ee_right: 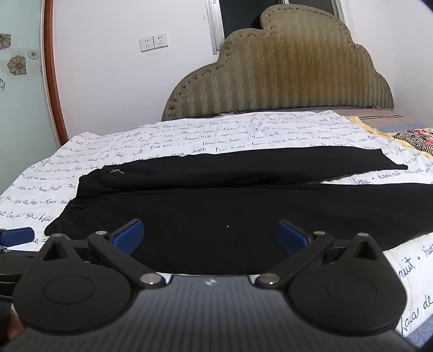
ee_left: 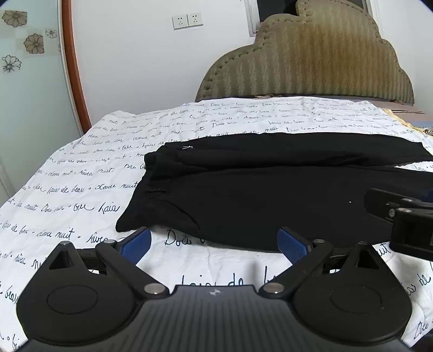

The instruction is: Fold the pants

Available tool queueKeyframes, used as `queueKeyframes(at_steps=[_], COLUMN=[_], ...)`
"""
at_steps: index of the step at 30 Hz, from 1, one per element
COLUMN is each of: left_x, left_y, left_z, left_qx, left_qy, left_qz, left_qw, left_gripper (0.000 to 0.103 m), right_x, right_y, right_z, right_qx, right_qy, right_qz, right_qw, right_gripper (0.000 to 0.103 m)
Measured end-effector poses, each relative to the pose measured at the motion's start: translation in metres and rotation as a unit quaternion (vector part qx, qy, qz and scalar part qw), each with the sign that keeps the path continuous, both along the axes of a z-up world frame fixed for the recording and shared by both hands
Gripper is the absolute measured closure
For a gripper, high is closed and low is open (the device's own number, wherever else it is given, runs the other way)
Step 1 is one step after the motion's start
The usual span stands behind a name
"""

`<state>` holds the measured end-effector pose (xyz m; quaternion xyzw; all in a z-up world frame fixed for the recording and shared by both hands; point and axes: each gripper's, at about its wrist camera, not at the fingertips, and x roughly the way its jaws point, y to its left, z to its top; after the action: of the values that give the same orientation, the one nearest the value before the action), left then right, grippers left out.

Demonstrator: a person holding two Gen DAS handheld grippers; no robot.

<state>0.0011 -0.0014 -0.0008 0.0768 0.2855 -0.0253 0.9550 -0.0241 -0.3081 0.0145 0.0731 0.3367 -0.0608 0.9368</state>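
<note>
Black pants [ee_left: 270,189] lie flat on a white bedsheet with dark script writing [ee_left: 67,189], waistband to the left, both legs running right. My left gripper [ee_left: 215,243] is open and empty, low over the sheet just in front of the pants' near edge by the waist. My right gripper [ee_right: 211,235] is open and empty, hovering over the near leg of the pants [ee_right: 230,205]. The right gripper's body shows at the right edge of the left wrist view [ee_left: 406,224]. A blue pad of the left gripper shows at the left edge of the right wrist view [ee_right: 19,235].
An upholstered olive headboard [ee_left: 311,62] stands behind the bed against a white wall with two sockets [ee_left: 187,20]. A wood-framed glass panel with flowers [ee_left: 32,81] is at the left. A patterned cloth [ee_right: 414,140] lies at the far right.
</note>
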Motion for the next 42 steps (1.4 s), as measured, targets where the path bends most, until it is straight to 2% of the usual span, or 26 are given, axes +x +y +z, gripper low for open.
queueKeyframes(at_steps=[1,3,10,14,26,33,37,40,42], left_x=[0.001,-0.004,0.002,0.002,0.005,0.009,0.004,0.002,0.003], left_y=[0.011,0.004,0.006,0.005,0.002,-0.009,-0.007,-0.008,-0.006], left_z=[-0.002,-0.003,-0.005,-0.007,-0.011,-0.012,-0.011,-0.009,-0.006], left_qx=[-0.021,-0.001,0.0,0.003,0.009,0.035,0.016,0.026,0.019], left_qy=[0.002,-0.003,0.011,0.015,0.023,0.029,0.013,-0.005,-0.003], left_qz=[0.004,0.012,0.027,0.028,0.022,0.021,0.005,0.012,0.007], left_qw=[0.9998,0.9999,0.9996,0.9995,0.9995,0.9987,0.9998,0.9996,0.9998], left_gripper=[0.003,0.003,0.003,0.003,0.003,0.003,0.003,0.003,0.003], right_x=[0.0,0.0,0.0,-0.008,-0.006,-0.005,-0.005,-0.005,-0.006], right_y=[0.0,0.002,0.008,0.005,0.003,0.001,0.001,-0.002,-0.004], right_z=[0.0,0.0,0.015,0.008,-0.007,-0.01,-0.009,-0.008,-0.009], right_qx=[-0.002,-0.009,-0.032,-0.038,-0.024,-0.015,-0.014,-0.006,0.005], right_qy=[-0.001,-0.004,-0.009,-0.014,0.015,0.017,0.015,0.011,0.011], right_qz=[0.0,0.002,0.009,0.01,0.015,0.015,0.014,0.016,0.016], right_qw=[1.0,1.0,0.999,0.999,0.999,1.0,1.0,1.0,1.0], right_gripper=[0.0,0.0,0.0,0.0,0.0,0.0,0.0,0.0,0.0])
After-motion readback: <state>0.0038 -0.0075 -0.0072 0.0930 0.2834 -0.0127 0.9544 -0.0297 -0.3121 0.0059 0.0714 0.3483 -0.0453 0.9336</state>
